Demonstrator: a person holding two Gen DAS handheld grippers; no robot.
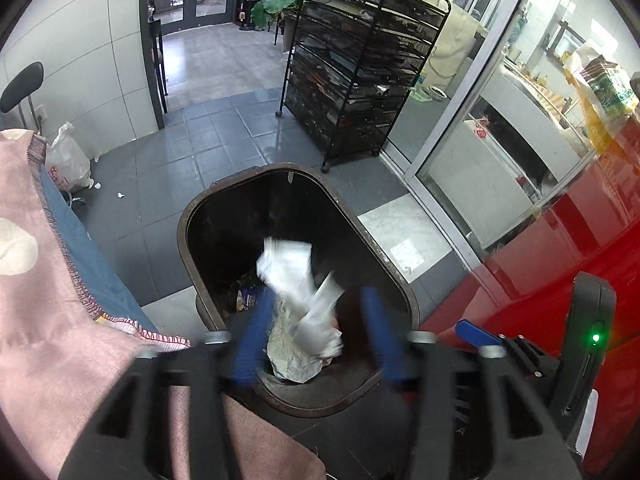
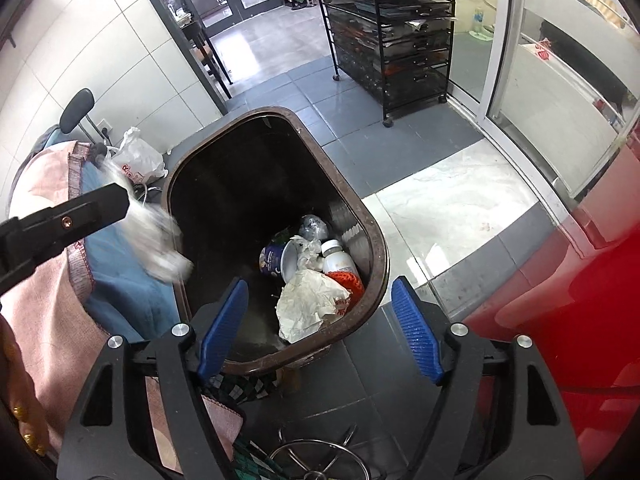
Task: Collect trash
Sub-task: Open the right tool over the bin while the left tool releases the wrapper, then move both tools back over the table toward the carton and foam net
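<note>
My left gripper (image 1: 318,296) hangs open over a dark brown trash bin (image 1: 188,216). A blurred crumpled white paper (image 1: 296,272) is loose between its blue pads (image 1: 256,320), above the bin's mouth. In the right wrist view that paper (image 2: 160,240) is at the bin's left rim, just below a black finger of the left gripper (image 2: 100,206). My right gripper (image 2: 320,286) stands open over the bin's (image 2: 376,248) near end with nothing between its fingers. Inside lie a crumpled wrapper (image 2: 308,304), a white bottle (image 2: 338,260) and a blue cup (image 2: 276,258).
A pink and blue cloth (image 1: 40,280) drapes a seat to the left of the bin. A white plastic bag (image 2: 136,158) lies on the floor by the wall. A black wire rack (image 1: 360,60) stands behind, beside a glass partition. A red surface (image 1: 540,280) fills the right.
</note>
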